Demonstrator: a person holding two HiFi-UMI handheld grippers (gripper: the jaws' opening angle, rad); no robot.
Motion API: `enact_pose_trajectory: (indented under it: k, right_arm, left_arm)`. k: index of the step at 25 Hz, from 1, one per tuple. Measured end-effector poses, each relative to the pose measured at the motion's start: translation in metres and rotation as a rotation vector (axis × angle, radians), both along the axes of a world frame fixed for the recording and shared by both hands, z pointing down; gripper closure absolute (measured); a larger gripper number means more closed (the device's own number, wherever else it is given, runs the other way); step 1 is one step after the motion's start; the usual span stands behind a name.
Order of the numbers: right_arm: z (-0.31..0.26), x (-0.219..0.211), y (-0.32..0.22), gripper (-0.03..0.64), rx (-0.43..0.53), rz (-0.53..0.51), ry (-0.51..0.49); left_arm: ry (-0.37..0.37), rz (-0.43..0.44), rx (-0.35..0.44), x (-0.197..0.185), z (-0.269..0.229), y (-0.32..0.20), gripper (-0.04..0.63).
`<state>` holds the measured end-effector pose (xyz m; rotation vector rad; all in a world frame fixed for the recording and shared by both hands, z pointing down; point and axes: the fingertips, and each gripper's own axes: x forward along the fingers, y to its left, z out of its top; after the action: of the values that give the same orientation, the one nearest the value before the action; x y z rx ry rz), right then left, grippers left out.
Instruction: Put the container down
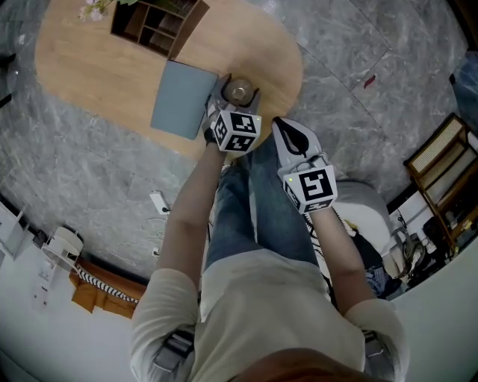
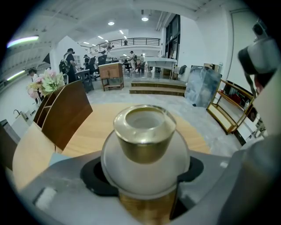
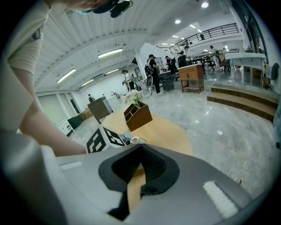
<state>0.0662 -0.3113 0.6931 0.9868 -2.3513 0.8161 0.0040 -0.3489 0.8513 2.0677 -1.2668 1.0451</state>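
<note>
The container (image 1: 240, 91) is a frosted round jar with a gold neck and gold base. It stands upright between the jaws of my left gripper (image 1: 237, 99), which is shut on its body over the near edge of the wooden table (image 1: 97, 67). In the left gripper view the container (image 2: 145, 145) fills the middle, with the left gripper (image 2: 147, 178) clamped on both sides. I cannot tell whether its base touches the table. My right gripper (image 1: 278, 123) is shut and empty, off the table and above the person's legs. The right gripper (image 3: 139, 148) looks toward the table.
A grey-blue mat (image 1: 183, 98) lies on the table just left of the container. A brown wooden organizer (image 1: 157, 22) and flowers (image 1: 93, 9) stand at the far side. A wood-framed rack (image 1: 441, 164) is on the floor to the right.
</note>
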Motion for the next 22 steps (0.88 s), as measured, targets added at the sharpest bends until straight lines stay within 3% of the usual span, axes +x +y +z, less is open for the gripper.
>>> enact_pose_trajectory:
  k: [8, 13, 22]
  right_arm:
    - [0.003, -0.007, -0.003, 0.618, -0.012, -0.007, -0.013]
    - [-0.001, -0.009, -0.002, 0.618, -0.011, 0.001, -0.015]
    - [-0.026, -0.009, 0.011, 0.617, 0.037, 0.018, -0.010]
  left_arm:
    - [-0.010, 0.017, 0.043, 0.001, 0.002, -0.007, 0.246]
    - [-0.016, 0.017, 0.024, 0.002, 0.003, -0.007, 0.245]
    - [0.059, -0.063, 0.070, -0.003, -0.036, -0.003, 0.213]
